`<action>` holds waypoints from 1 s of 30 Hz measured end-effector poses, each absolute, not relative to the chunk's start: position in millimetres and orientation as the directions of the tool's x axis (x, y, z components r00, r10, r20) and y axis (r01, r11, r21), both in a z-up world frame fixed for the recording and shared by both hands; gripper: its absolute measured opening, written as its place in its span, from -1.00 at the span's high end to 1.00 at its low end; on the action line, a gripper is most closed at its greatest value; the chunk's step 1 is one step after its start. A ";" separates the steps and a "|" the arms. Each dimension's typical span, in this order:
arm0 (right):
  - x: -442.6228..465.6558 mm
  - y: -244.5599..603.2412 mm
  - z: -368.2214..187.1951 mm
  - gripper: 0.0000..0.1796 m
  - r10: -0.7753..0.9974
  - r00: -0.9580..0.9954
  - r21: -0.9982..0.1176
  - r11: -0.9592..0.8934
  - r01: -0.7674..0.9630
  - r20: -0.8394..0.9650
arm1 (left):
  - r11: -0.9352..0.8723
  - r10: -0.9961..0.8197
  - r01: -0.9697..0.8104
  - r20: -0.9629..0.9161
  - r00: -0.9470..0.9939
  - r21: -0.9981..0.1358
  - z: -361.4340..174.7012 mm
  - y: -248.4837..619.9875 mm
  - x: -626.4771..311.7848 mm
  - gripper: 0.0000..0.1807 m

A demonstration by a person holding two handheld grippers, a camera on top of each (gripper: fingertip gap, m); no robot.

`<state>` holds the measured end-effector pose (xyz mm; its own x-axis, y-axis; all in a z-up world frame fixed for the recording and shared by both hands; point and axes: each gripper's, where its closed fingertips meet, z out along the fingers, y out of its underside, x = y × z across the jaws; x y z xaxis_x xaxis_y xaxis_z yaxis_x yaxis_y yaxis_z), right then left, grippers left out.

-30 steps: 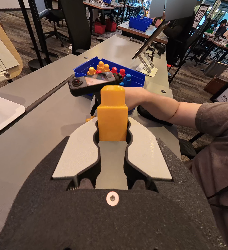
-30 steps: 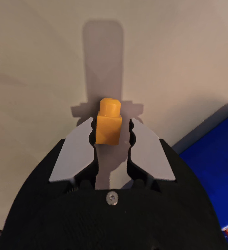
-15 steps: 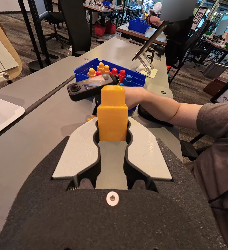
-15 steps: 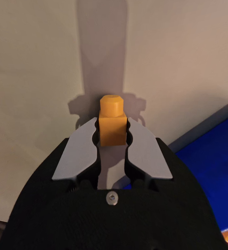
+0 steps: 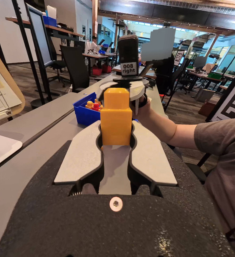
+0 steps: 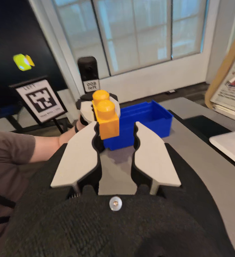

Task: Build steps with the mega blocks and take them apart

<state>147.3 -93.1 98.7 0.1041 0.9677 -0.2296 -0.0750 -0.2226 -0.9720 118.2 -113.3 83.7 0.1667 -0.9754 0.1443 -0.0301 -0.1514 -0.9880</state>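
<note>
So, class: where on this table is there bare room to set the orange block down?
Bare grey table lies between the blue bin and the white stand base. Crowded beside the bin, where the left gripper holds the orange block.

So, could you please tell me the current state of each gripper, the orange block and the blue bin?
left gripper: shut on the orange block.
orange block: upright, studs up, held clear of the table.
right gripper: open, clamping nothing.
blue bin: upright on the table, open-topped, orange and red blocks inside.
</note>
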 end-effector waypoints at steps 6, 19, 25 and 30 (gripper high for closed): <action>129.1 -112.7 87.8 0.46 0.977 -0.012 -0.976 -0.214 -0.028 -0.214 | -0.146 -0.981 -0.046 0.138 0.133 -0.988 79.7 -122.0 128.2 0.60; 128.6 -121.8 75.4 0.60 0.999 0.033 -0.989 -0.032 0.141 -0.027 | -0.147 -0.986 -0.180 0.128 0.111 -0.973 61.6 -128.4 130.7 0.58; 129.7 -122.2 74.2 0.60 0.999 0.048 -0.985 -0.015 0.170 -0.007 | -0.173 -0.983 -0.184 0.156 0.102 -0.968 59.7 -128.8 131.2 0.57; 129.8 -121.0 71.5 0.60 0.999 0.045 -0.984 -0.033 0.175 -0.025 | -0.184 -0.980 -0.171 0.168 0.105 -0.968 59.7 -127.1 131.7 0.57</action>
